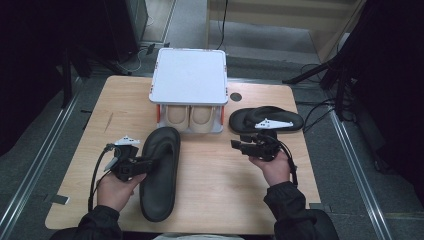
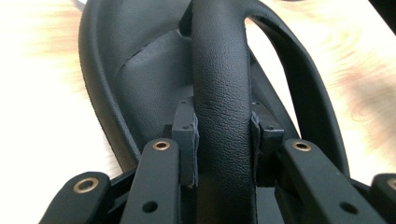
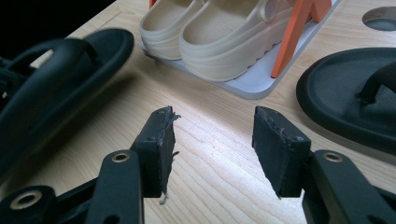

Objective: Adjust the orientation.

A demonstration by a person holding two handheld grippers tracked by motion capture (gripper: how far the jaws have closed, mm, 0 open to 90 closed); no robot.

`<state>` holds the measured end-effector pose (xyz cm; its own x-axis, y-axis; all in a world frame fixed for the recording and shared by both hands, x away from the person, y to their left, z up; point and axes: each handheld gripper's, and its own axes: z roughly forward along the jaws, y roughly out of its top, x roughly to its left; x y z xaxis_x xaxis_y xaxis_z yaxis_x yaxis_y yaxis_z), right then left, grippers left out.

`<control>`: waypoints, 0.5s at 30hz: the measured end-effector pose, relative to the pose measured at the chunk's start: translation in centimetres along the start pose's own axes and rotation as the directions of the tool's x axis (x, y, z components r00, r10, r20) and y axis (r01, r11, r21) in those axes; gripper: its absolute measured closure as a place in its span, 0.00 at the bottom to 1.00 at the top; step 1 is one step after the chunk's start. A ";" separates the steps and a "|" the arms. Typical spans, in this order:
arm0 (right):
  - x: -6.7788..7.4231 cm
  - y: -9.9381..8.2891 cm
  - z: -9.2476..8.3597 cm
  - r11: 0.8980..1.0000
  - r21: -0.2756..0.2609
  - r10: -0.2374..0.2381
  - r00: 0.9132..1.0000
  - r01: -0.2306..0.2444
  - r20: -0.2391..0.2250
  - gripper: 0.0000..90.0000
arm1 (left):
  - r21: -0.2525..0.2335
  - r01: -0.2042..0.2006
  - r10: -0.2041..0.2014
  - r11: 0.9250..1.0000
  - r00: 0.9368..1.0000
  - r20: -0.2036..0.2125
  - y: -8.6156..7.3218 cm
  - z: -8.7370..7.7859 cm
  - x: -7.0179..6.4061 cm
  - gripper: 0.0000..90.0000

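Note:
A black flip-flop (image 1: 161, 172) lies lengthwise on the wooden table at the left of centre. My left gripper (image 1: 149, 162) is shut on its strap (image 2: 223, 88), and both pads press the strap's sides in the left gripper view. A second black flip-flop (image 1: 265, 120) lies crosswise at the right, behind my right gripper (image 1: 235, 145). That gripper hovers over bare table, open, with nothing between its fingertips (image 3: 159, 140). The second flip-flop (image 3: 355, 93) shows at the right of the right gripper view, and the held one (image 3: 51, 79) at its left.
A small white shoe rack (image 1: 189, 77) with orange posts stands at the back centre; a pair of beige clogs (image 1: 190, 116) sits on its lower shelf. A round cable hole (image 1: 236, 96) is in the table behind the right flip-flop. Table edges are near on all sides.

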<state>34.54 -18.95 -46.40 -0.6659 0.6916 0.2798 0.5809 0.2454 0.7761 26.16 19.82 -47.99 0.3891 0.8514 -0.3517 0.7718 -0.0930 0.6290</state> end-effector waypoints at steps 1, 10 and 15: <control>0.0 0.0 0.0 1.000 0.000 0.002 1.000 -0.002 0.001 0.55 | 0.001 0.001 -0.001 1.000 1.000 0.002 0.0 0.3 -0.1 0.77; -0.1 0.0 -0.1 1.000 0.001 0.001 1.000 -0.001 0.002 0.55 | 0.044 0.002 -0.004 0.999 1.000 0.025 -0.5 2.5 -0.5 0.77; 0.0 0.0 -0.1 1.000 0.002 0.000 1.000 0.000 0.002 0.55 | 0.057 -0.021 0.020 0.998 1.000 0.017 -0.5 3.6 -1.0 0.77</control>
<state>34.53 -19.01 -46.39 -0.6649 0.6930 0.2787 0.5818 0.2466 0.7750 27.18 17.20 -50.47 0.4127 0.8407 -0.3505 0.7910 -0.1401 0.5955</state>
